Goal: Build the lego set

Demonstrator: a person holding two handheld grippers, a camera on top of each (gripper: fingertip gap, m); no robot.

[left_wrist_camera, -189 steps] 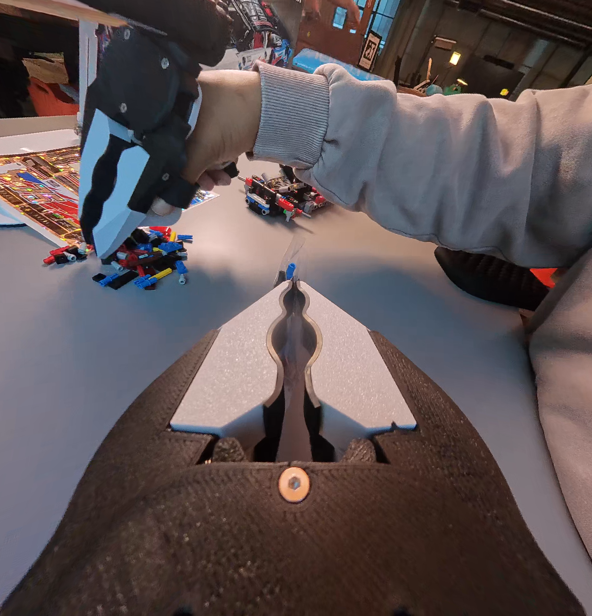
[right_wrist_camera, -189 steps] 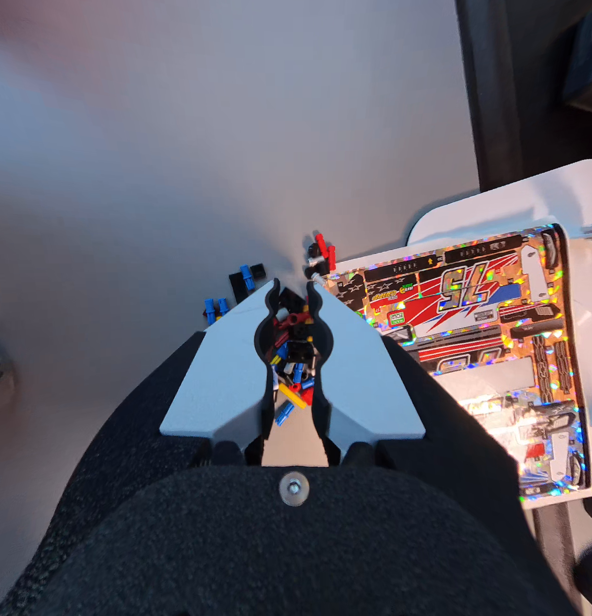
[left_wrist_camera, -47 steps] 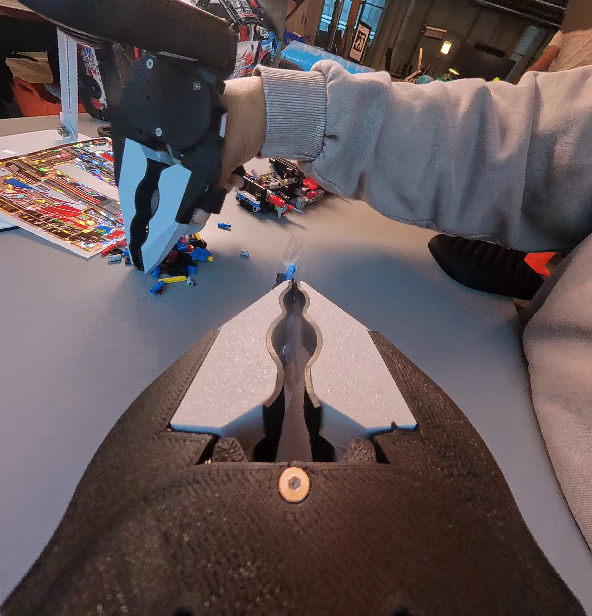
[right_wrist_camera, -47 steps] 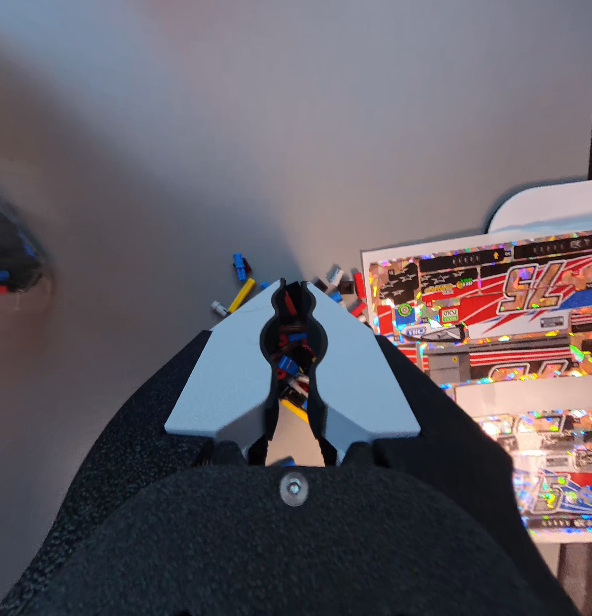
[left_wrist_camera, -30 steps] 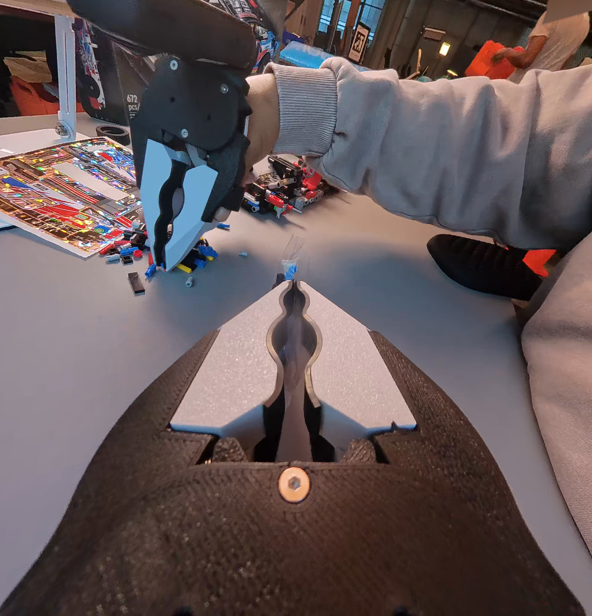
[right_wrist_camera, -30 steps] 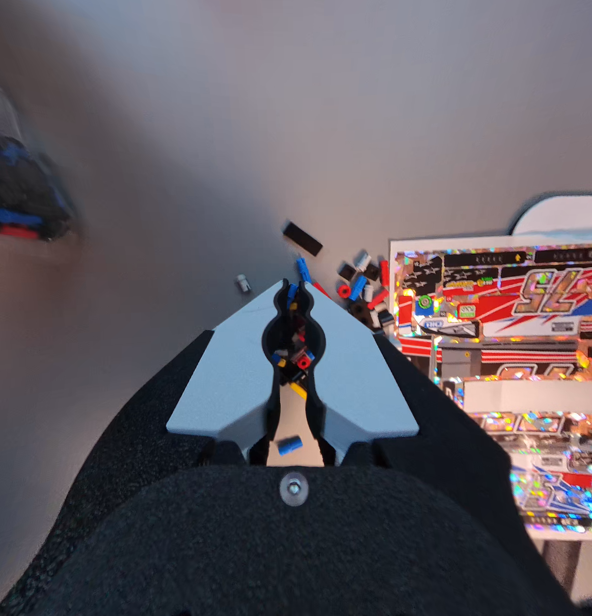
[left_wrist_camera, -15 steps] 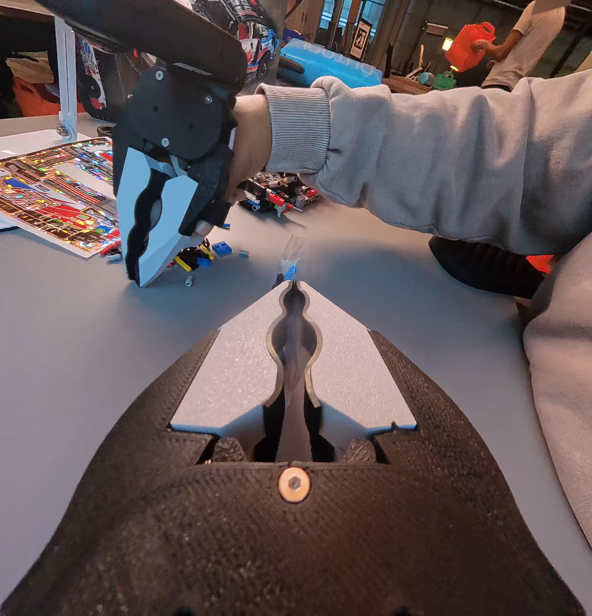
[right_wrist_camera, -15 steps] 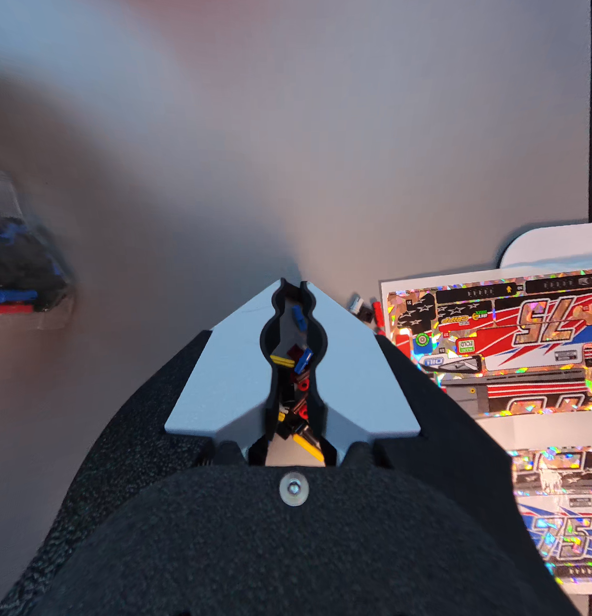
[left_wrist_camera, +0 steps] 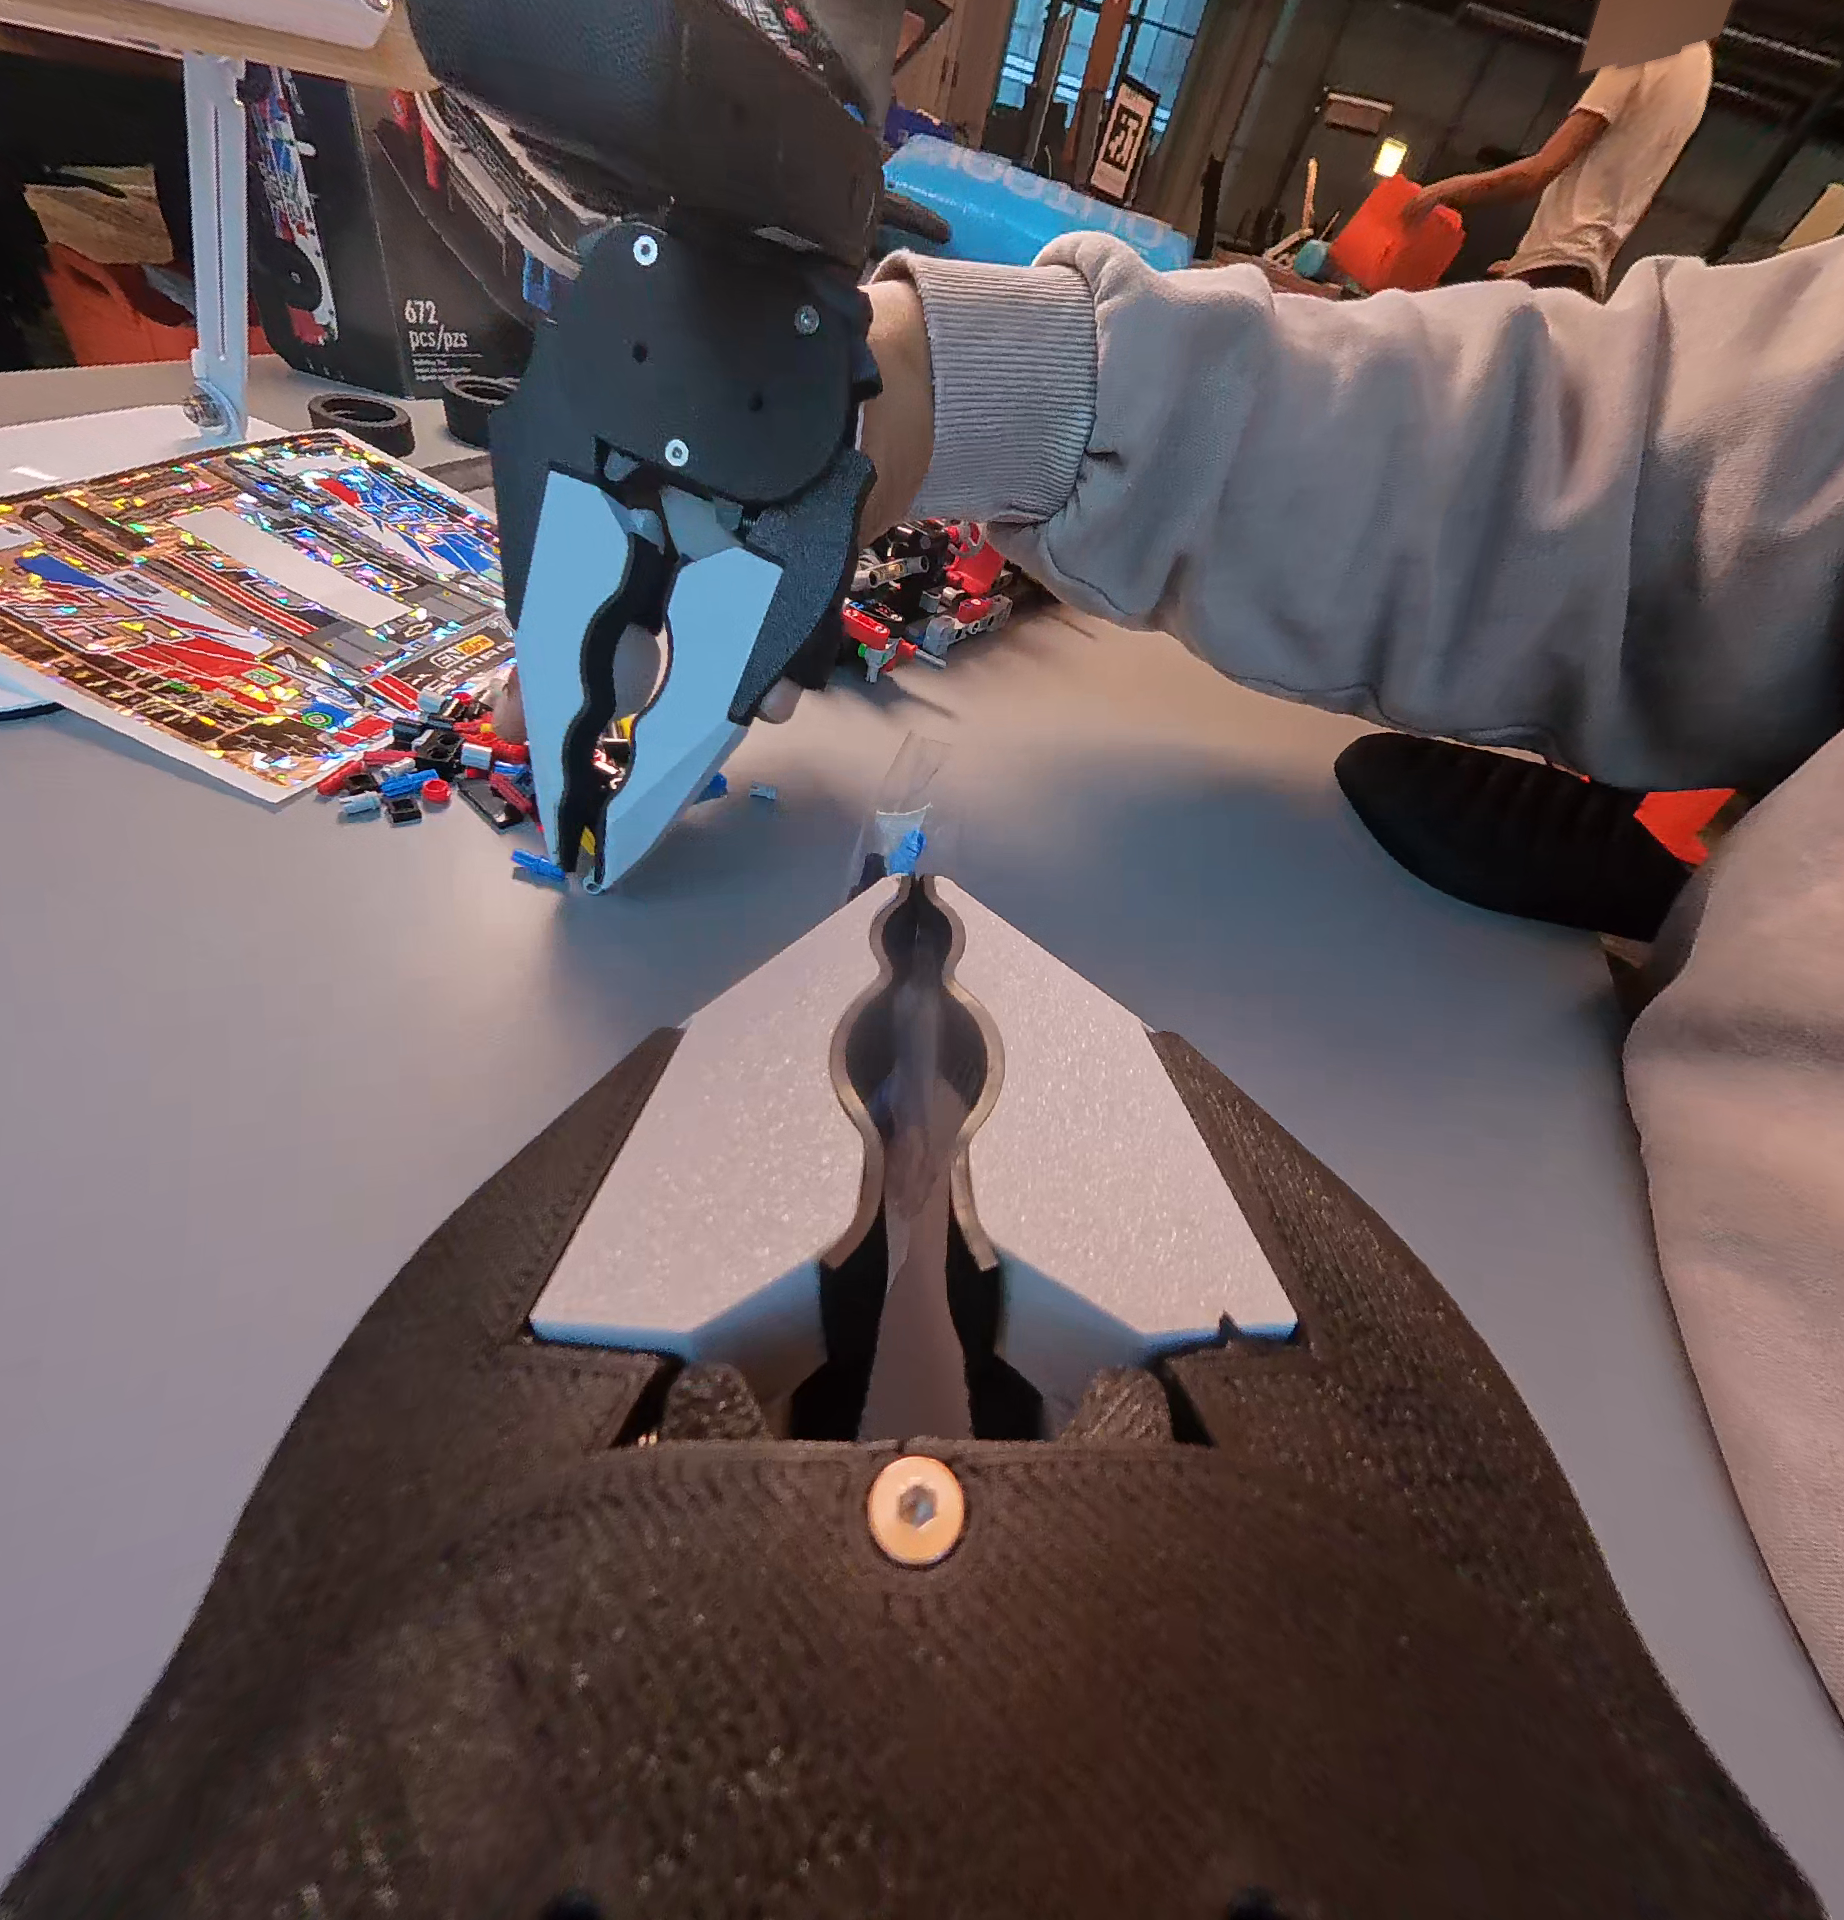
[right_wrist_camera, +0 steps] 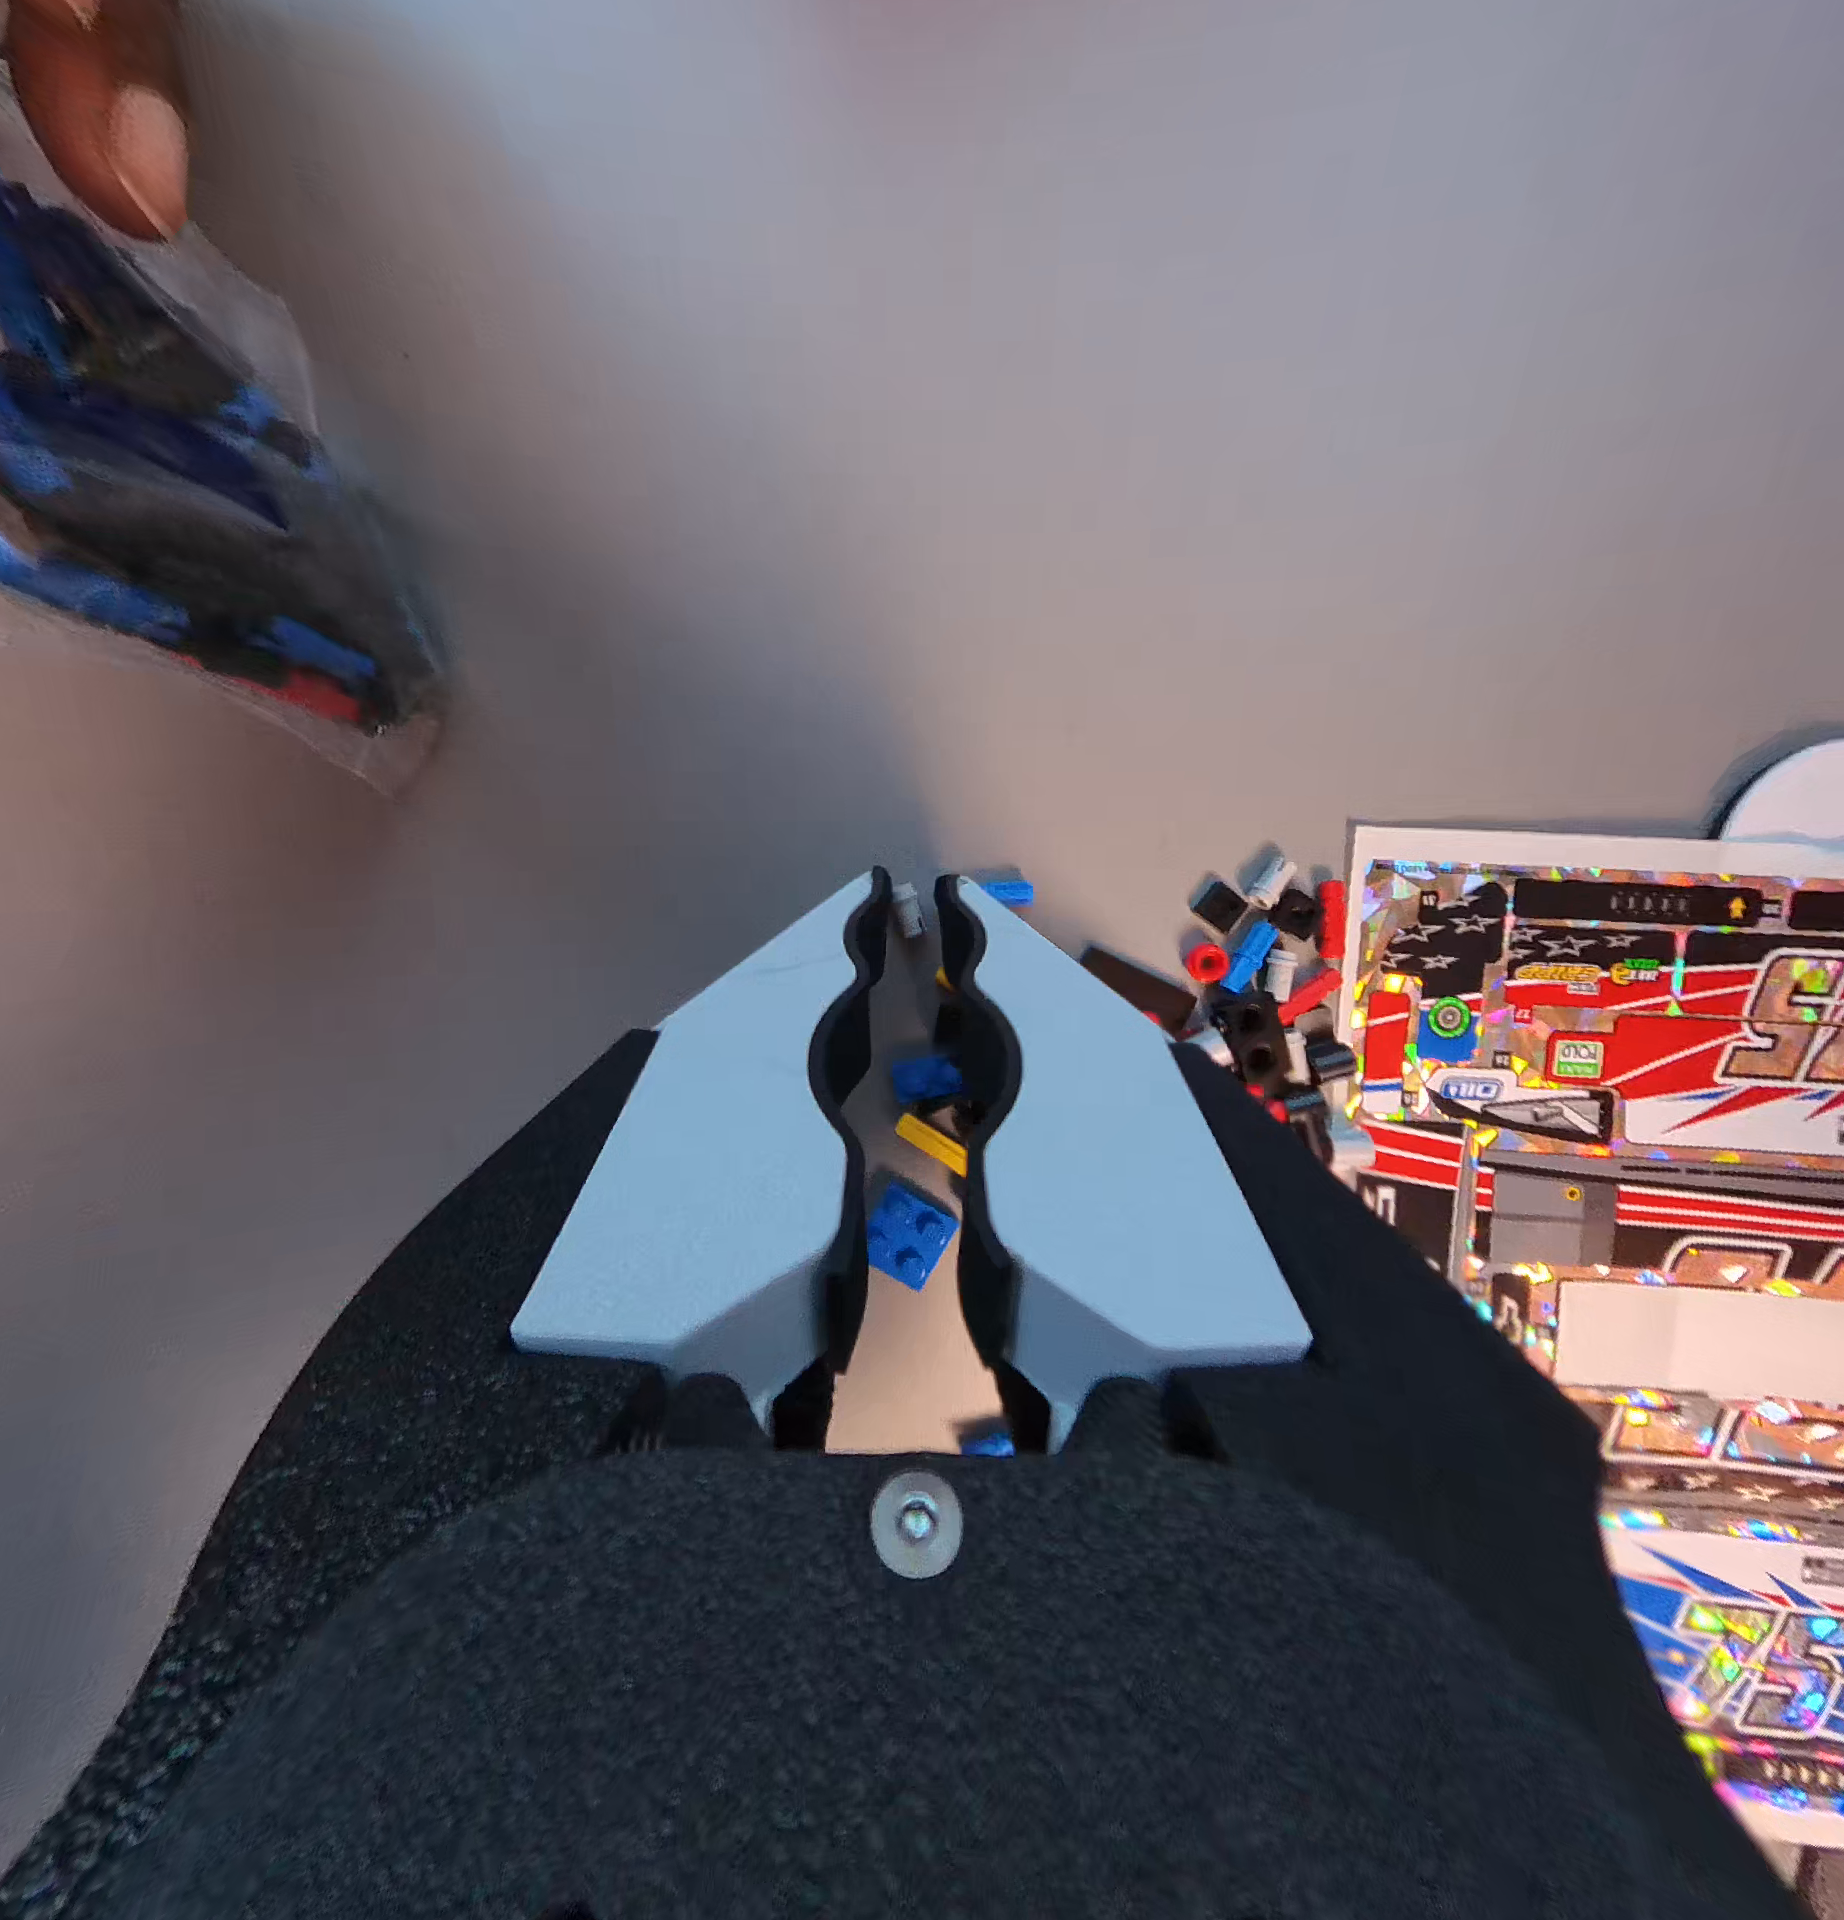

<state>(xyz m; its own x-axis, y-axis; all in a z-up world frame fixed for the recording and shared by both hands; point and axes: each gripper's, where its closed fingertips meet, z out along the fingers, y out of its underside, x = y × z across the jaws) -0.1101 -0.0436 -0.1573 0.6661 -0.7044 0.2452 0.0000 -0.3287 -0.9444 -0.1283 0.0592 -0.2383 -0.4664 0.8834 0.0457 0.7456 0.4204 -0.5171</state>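
My left gripper (left_wrist_camera: 916, 883) is shut on the edge of a clear plastic bag (left_wrist_camera: 905, 800) that holds blue, black and red pieces; the bag also shows blurred in the right wrist view (right_wrist_camera: 170, 520). My right gripper (right_wrist_camera: 910, 885) is narrowly open, tips down on the grey table at the near edge of a pile of loose small pieces (right_wrist_camera: 1261, 977). A small grey pin (right_wrist_camera: 905, 906) lies between its tips, and a blue 2x2 plate (right_wrist_camera: 907, 1236) lies under its fingers. In the left wrist view the right gripper (left_wrist_camera: 585, 878) stands left of my left gripper, beside the pile (left_wrist_camera: 430, 753).
A shiny sticker sheet (left_wrist_camera: 201, 603) lies left of the pile, on a white stand base (left_wrist_camera: 66, 447). A partly built black and red model (left_wrist_camera: 918, 592) sits behind the right hand. The set box (left_wrist_camera: 409, 260) and black tyres (left_wrist_camera: 362, 421) stand at the back. A black object (left_wrist_camera: 1500, 831) lies at right. There is about 12 cm between the tips of the two grippers.
The right gripper has swept through the pile, spreading pieces, and now has its tips lower and nearer my left gripper. The left gripper has kept still with the bag.
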